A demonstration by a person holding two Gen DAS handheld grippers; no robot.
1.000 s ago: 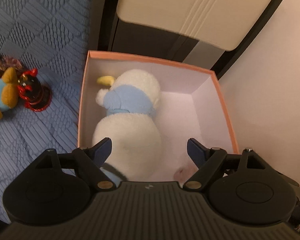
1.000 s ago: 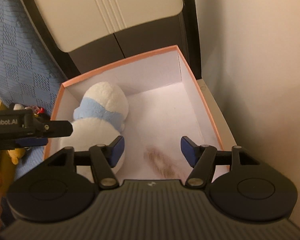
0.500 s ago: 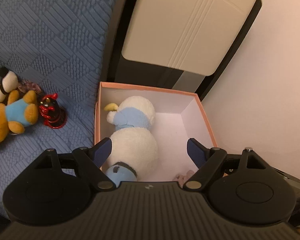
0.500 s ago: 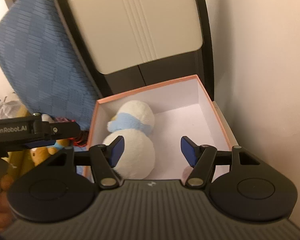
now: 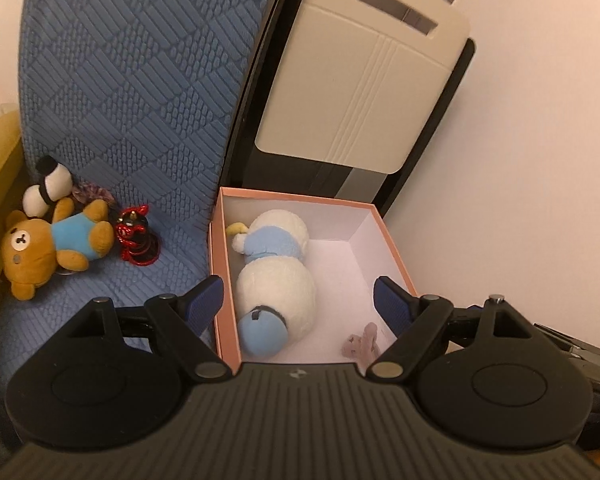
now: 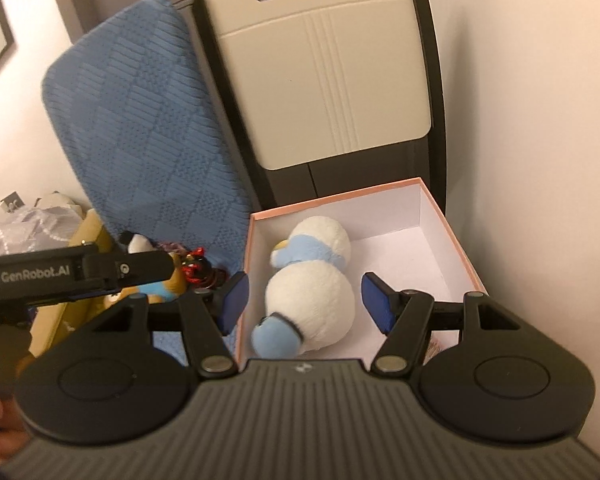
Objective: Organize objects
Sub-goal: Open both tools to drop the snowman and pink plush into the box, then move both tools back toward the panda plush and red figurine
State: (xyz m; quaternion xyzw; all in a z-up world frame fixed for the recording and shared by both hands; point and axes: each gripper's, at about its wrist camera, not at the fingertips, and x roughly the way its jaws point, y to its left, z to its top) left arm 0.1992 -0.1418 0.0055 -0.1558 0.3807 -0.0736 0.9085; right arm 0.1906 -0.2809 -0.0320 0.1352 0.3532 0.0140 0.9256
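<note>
Reaching next, your left hand-held gripper (image 5: 298, 300), wide open and empty like the right hand-held gripper (image 6: 304, 300), sits nearer the bear (image 5: 48, 246) at left frame.

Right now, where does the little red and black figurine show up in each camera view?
Left wrist: the red and black figurine stands on the blue quilted cushion, left of centre, between the brown teddy bear and the pink box.
Right wrist: the figurine is at left-centre, partly hidden behind the left gripper, just left of the box.
Shared landmark: the white snowman plush lying in the box.
</note>
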